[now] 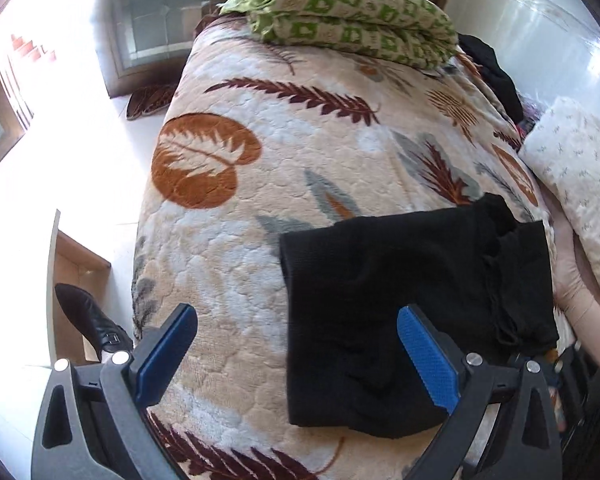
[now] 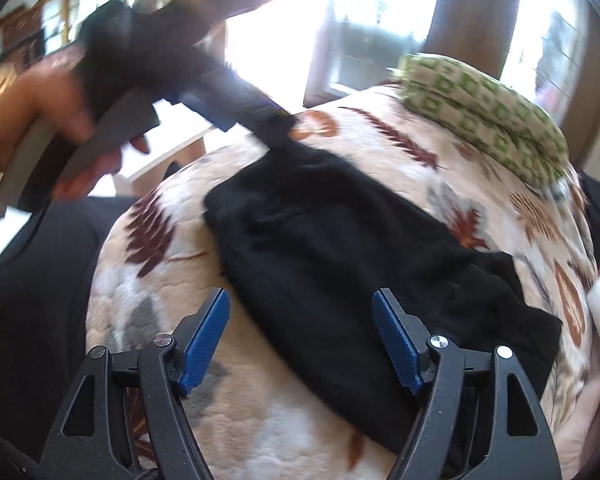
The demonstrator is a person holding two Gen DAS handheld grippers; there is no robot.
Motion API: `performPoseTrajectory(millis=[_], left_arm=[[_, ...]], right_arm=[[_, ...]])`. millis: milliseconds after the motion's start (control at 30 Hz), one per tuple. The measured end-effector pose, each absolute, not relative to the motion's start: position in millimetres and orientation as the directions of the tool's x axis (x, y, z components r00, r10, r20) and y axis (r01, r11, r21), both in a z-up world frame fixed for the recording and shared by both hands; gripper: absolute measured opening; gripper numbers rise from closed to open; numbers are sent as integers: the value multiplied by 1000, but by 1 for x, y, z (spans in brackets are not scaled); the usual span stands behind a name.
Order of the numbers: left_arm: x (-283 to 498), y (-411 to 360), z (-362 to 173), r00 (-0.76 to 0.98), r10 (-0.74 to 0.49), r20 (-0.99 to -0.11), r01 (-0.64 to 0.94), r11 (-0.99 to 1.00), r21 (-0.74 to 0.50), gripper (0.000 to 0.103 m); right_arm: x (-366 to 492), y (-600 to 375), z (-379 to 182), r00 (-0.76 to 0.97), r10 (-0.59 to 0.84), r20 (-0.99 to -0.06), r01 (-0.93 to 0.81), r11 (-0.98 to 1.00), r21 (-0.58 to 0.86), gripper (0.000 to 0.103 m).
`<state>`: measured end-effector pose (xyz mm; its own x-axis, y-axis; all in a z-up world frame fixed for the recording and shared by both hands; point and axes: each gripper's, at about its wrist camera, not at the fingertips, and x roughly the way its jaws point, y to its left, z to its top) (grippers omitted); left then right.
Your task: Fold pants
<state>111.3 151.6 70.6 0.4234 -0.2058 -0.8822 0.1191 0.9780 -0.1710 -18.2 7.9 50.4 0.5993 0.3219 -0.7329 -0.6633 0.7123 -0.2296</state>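
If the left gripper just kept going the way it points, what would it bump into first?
Probably the leaf-patterned blanket on the bed. The left gripper is open and empty, tilted downward, with the black pants just beside its right finger; depth is hard to judge.

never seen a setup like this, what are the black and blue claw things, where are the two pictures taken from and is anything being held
No robot here: a person holds a hand tool with two blue-padded fingers in each hand, and a wide-angle camera on each tool looks along them. One picture looks past the left gripper, the other past the right gripper. Both stand open with nothing pinched. Below them black pants, already folded into a compact rectangle, lie on a bed under a leaf-patterned blanket. A folded green-patterned quilt sits at the far end, a white pillow at the right edge. The blurred shape at upper left in the right view is the other tool in the person's hand.
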Motion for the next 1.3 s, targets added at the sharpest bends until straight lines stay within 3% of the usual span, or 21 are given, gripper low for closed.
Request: performPoseTrajectory(millis=[133, 200, 233, 367, 533, 800, 1300], left_arm=[[117, 164, 61, 408, -258, -876, 80, 966, -247, 101], [120, 166, 55, 398, -282, -873, 70, 958, -278, 100], [122, 166, 52, 393, -292, -872, 67, 955, -289, 100], [128, 165, 40, 362, -312, -878, 57, 948, -314, 89], [129, 166, 30, 342, -331, -879, 58, 941, -332, 87], [135, 177, 33, 319, -401, -858, 31, 910, -414, 86], [128, 171, 46, 301, -558, -773, -28, 805, -592, 86]], right_arm=[[-25, 24, 36, 571, 320, -756, -701, 669, -247, 71], [-25, 31, 28, 552, 312, -773, -718, 649, -251, 56], [-27, 37, 24, 547, 305, -779, -724, 639, -258, 54], [-29, 52, 16, 578, 286, -764, -724, 612, -319, 54], [-18, 69, 5, 632, 262, -729, -701, 594, -394, 49], [-15, 83, 9, 683, 258, -683, -679, 570, -463, 16], [-9, 59, 46, 683, 334, -649, -656, 672, -344, 13]])
